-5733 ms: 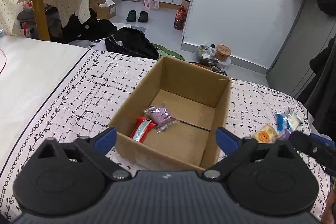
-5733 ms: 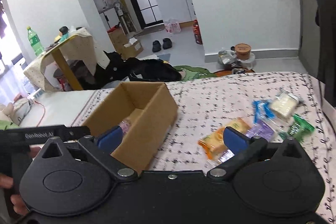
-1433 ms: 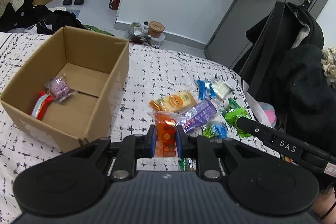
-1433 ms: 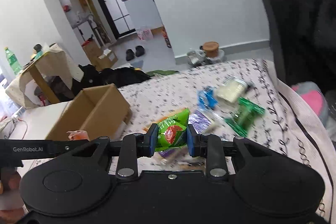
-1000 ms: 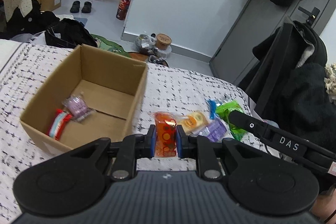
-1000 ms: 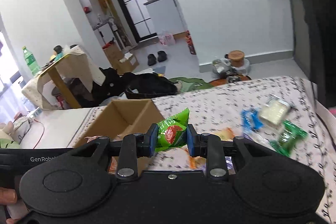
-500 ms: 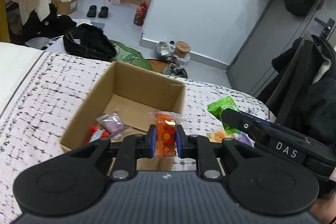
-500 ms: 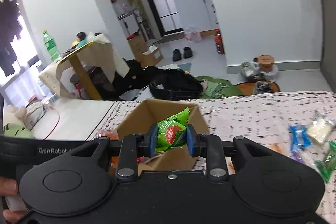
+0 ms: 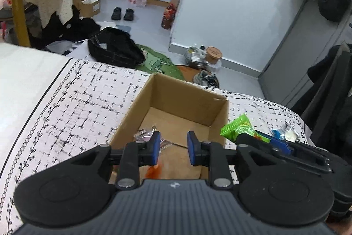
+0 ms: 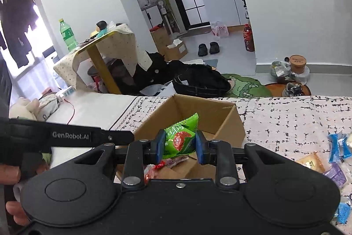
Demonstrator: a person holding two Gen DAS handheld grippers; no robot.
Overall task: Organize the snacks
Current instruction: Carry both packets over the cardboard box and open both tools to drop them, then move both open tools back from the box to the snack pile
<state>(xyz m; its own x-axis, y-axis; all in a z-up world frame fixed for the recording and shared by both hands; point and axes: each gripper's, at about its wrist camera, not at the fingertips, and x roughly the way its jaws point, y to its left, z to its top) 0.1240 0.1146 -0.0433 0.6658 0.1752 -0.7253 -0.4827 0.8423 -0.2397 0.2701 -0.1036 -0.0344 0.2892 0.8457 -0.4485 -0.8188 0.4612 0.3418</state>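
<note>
Left gripper (image 9: 171,148) over the box's (image 9: 216,117) near end, fingers just parting, nothing between them; orange packet (image 9: 154,170) dropped inside below. Right gripper (image 10: 180,147) pinches green packet (image 10: 180,138) over box, ready to drop. Remaining snacks (image 10: 330,165) on bed (image 10: 297,122) at 3 o'clock.

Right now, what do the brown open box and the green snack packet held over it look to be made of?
The brown open box looks like plain corrugated cardboard: matte tan walls, raw cut edges, a seam across the floor. The green snack packet, pinched between the right gripper's fingers, seems to be glossy plastic film: it shines, crinkles and has a crimped, serrated top edge.
</note>
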